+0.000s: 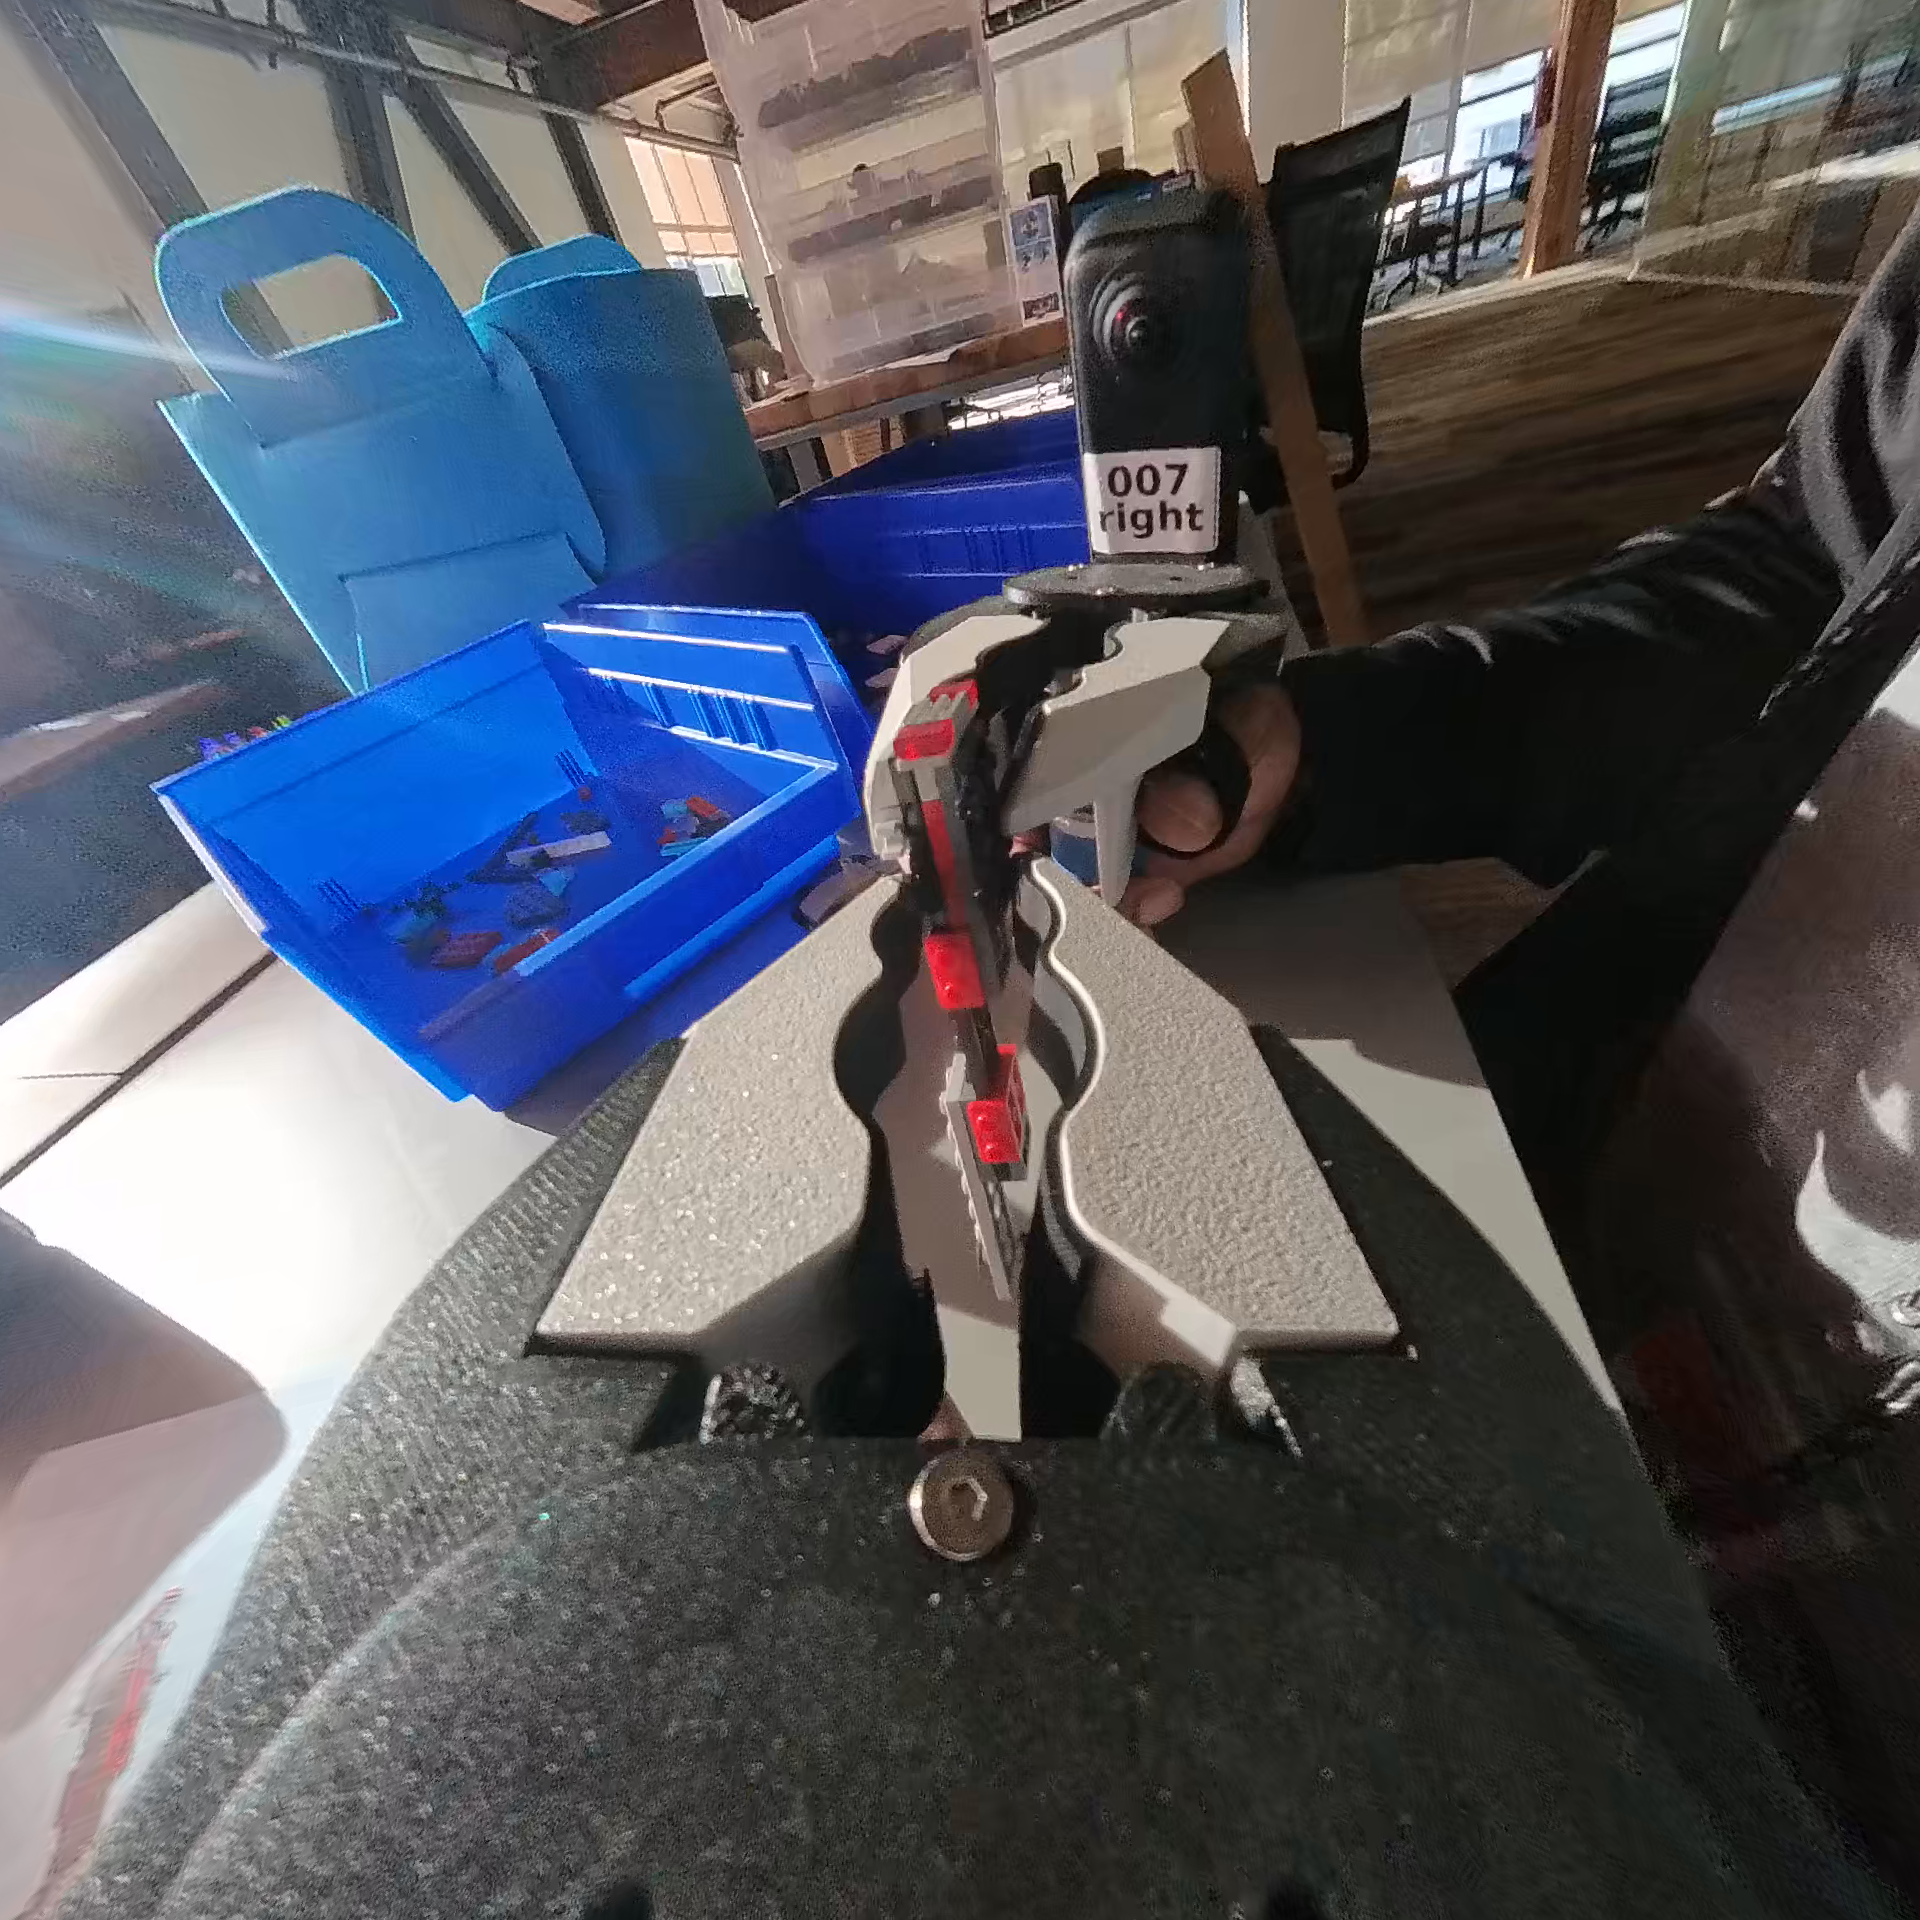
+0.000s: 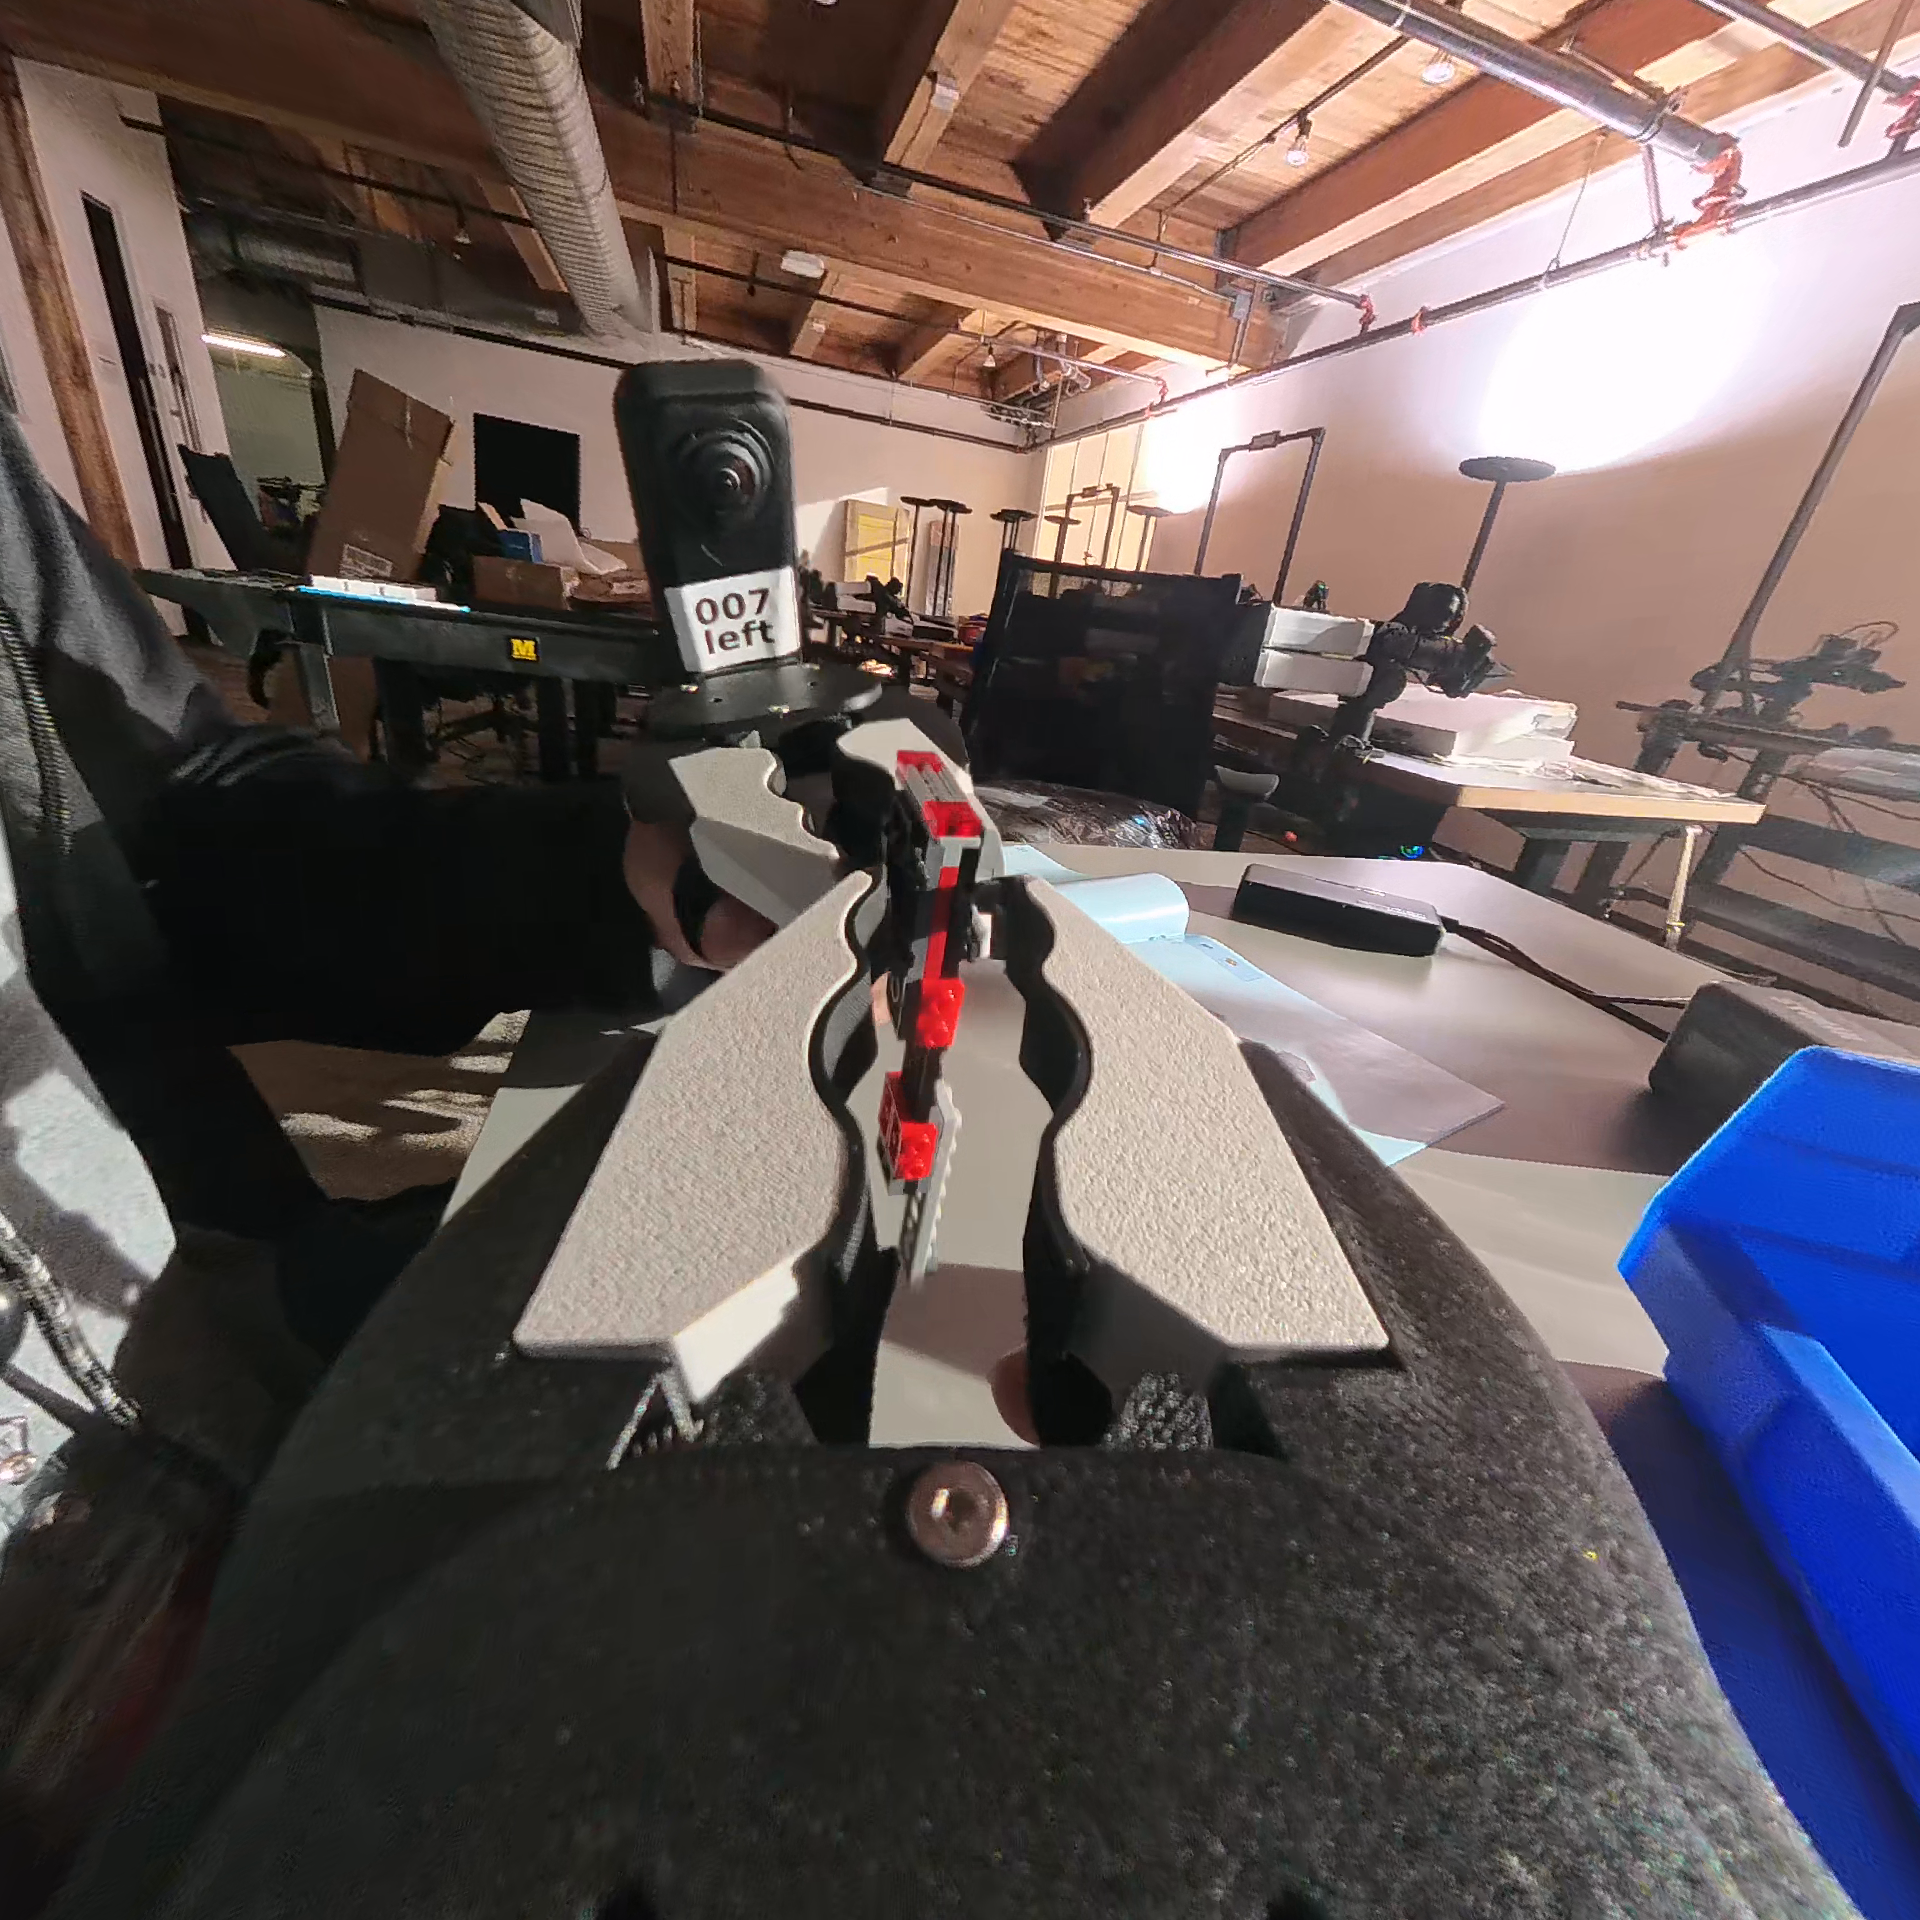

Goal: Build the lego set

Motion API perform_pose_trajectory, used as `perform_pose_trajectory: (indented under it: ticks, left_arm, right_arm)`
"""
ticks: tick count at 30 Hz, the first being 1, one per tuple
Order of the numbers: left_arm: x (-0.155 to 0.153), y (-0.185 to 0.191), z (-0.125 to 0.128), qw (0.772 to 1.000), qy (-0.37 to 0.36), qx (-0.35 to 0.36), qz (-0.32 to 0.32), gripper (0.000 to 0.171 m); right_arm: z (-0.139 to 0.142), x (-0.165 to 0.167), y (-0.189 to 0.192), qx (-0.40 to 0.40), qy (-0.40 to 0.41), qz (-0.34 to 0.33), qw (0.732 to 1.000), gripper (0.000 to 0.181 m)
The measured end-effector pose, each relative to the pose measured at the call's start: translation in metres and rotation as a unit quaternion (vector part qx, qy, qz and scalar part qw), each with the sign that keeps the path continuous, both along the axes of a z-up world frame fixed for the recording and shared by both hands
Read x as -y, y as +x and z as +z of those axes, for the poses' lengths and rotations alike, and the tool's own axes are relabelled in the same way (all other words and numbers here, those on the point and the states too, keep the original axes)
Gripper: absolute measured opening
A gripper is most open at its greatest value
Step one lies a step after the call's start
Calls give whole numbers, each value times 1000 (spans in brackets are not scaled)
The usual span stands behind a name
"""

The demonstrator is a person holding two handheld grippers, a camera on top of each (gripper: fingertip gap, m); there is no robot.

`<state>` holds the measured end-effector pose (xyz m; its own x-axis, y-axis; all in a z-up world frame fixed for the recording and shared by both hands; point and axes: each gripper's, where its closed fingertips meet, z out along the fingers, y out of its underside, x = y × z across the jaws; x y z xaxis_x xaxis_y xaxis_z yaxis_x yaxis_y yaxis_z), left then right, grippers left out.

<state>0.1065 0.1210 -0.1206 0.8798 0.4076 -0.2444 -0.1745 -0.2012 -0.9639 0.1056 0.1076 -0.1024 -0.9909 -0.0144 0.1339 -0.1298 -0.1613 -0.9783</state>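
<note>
Lego build, long grey-red-black strip, runs between both grippers in mid-air. Left gripper jaws narrow, gripping one end; right gripper jaws narrow, gripping the other end. Blue bin of loose pieces at 10 o'clock on worktop.

A white label with black print sits on the black camera atop the right gripper. A matching label is on the camera of the left gripper. A small yellow logo sticker marks a dark table's edge.
</note>
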Motion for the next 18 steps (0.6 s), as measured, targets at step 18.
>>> perform_pose_trajectory:
  ticks: [18]
  left_arm:
    - [9,8,-20,963,-242,-116,35,15]
  right_arm:
    - [-20,6,20,-202,152,41,967,39]
